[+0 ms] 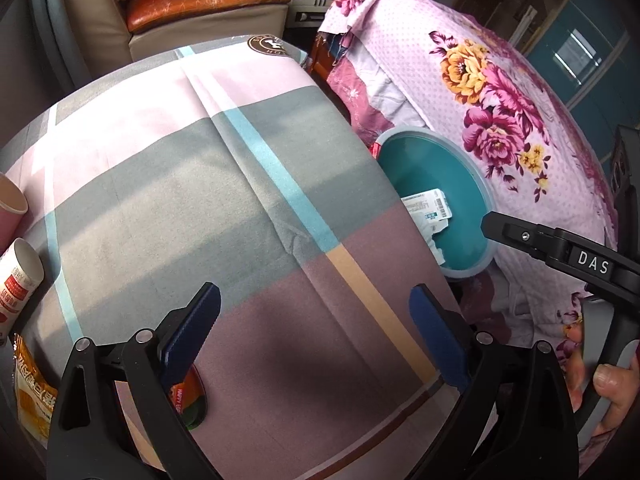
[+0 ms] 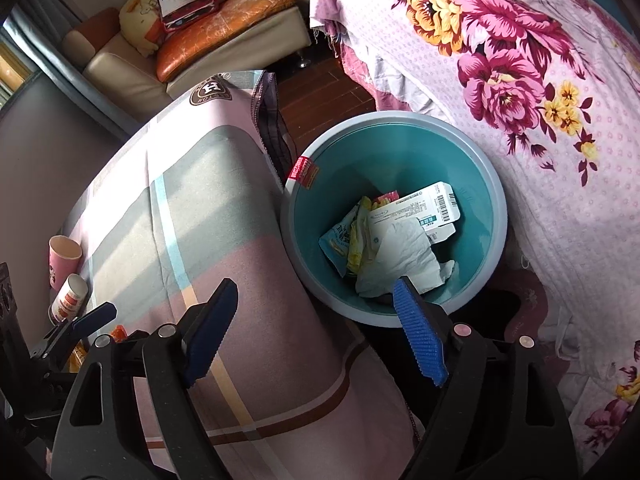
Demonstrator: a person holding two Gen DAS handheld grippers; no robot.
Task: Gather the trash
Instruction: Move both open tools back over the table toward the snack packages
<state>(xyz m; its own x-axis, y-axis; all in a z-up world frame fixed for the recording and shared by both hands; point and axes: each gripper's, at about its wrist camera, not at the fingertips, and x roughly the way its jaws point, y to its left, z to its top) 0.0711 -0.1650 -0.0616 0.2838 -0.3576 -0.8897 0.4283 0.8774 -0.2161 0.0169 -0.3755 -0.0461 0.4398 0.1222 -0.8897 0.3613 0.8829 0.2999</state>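
While both the left claw (image 1: 316, 336) and the right claw (image 2: 316, 332) hang spread and empty, the bin (image 2: 394, 220) already holds wrappers, and the paper cup (image 2: 64, 256) on the worktop (image 1: 180, 200), light and crushable, looks best pinched gently at its rim.

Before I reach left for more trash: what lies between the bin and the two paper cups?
Only bare plaid cloth lies between the teal bin and the paper cups; the right wrist view shows the whole stretch.

A home: sofa (image 2: 224, 40); floral bedspread (image 2: 520, 80); checked tablecloth (image 1: 200, 200)
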